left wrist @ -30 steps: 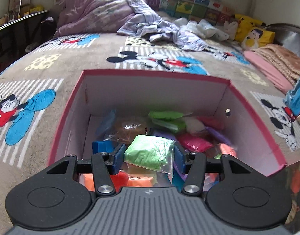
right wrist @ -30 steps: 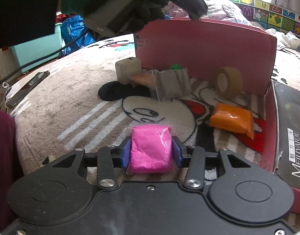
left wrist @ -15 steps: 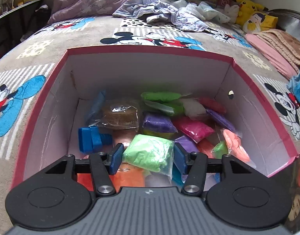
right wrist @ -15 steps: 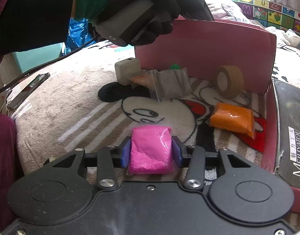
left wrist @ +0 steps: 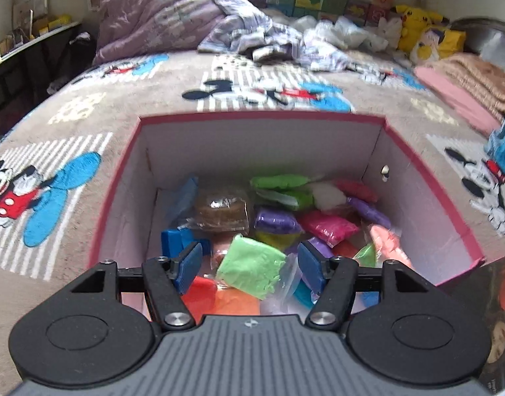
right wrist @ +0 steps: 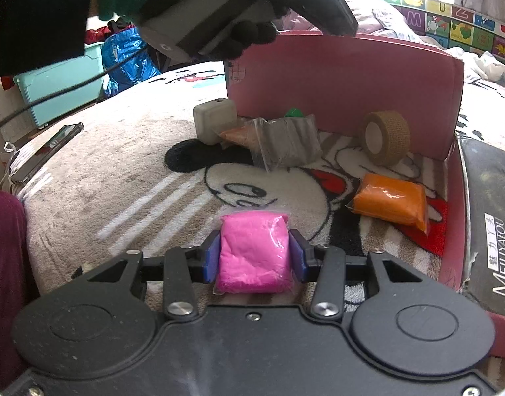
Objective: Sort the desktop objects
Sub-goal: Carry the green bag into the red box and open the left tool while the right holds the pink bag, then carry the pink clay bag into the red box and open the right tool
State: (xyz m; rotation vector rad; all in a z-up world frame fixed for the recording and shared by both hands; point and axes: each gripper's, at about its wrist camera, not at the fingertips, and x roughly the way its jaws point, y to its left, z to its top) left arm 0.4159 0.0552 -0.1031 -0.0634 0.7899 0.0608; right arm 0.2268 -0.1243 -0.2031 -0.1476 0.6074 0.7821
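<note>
Box [left wrist: 417, 178] nearly full; left gripper [left wrist: 249, 260], jaws wide, drops green bag [left wrist: 252, 269]; right gripper [right wrist: 254, 254] clamps pink bag [right wrist: 254, 250]; orange bag [right wrist: 389, 201], tape roll [right wrist: 386, 137] wait.

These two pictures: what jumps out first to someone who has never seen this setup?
The pink-rimmed box on the Mickey Mouse blanket, crammed with bright clay bags; the open left gripper hovers above a light green bag there. In the right wrist view, the right gripper squeezes a hot pink bag, an orange bag lying nearby.
</note>
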